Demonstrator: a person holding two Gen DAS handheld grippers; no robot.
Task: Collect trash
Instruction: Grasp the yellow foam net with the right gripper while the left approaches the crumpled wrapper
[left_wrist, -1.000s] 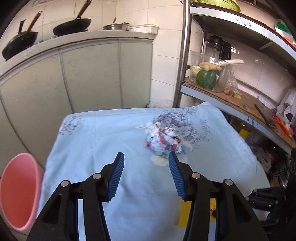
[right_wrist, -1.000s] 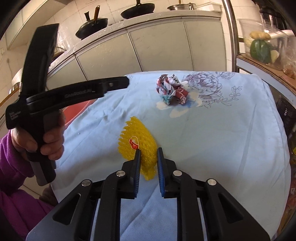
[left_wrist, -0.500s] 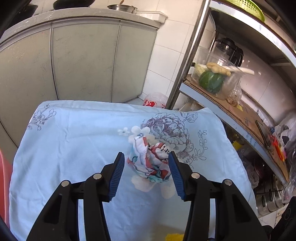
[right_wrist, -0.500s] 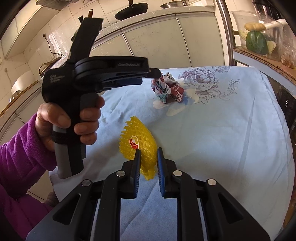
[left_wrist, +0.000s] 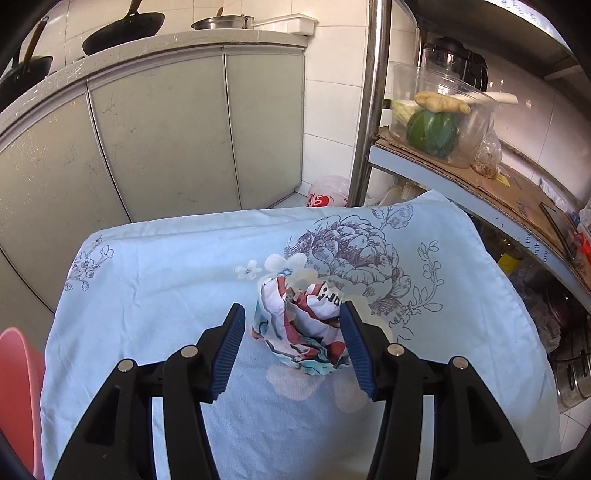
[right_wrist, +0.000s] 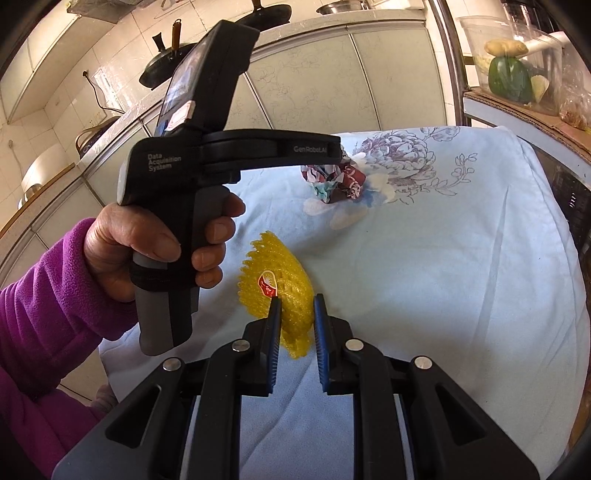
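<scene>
**Trash items on blue floral cloth, both grippers present**

1. Crumpled wrapper (left_wrist: 301, 326): printed paper ball, red, white and teal. Lies on the cloth beside the large printed flower, toward 12 o'clock from the yellow net. It sits between the pads of the left gripper (left_wrist: 291, 347); the pad at 3 o'clock is against or very near it, the pad at 9 o'clock stands clear.
2. Left gripper: jaws wide, having just been opening, wrapper between them and not clamped. In the right wrist view a hand (right_wrist: 147, 247) in a purple sleeve (right_wrist: 40, 314) holds its grip.
3. Yellow foam net (right_wrist: 275, 295): fruit sleeve with a red sticker, flat on the cloth, at 7 o'clock from the wrapper.
4. Right gripper (right_wrist: 295, 314): jaws narrow, tips over the near end of the net; whether they pinch it cannot be told.
5. Blue cloth (left_wrist: 166, 280): covers the table.
6. Pink bin (left_wrist: 16, 387): at 9 o'clock of the cloth, low edge of the left wrist view.
</scene>
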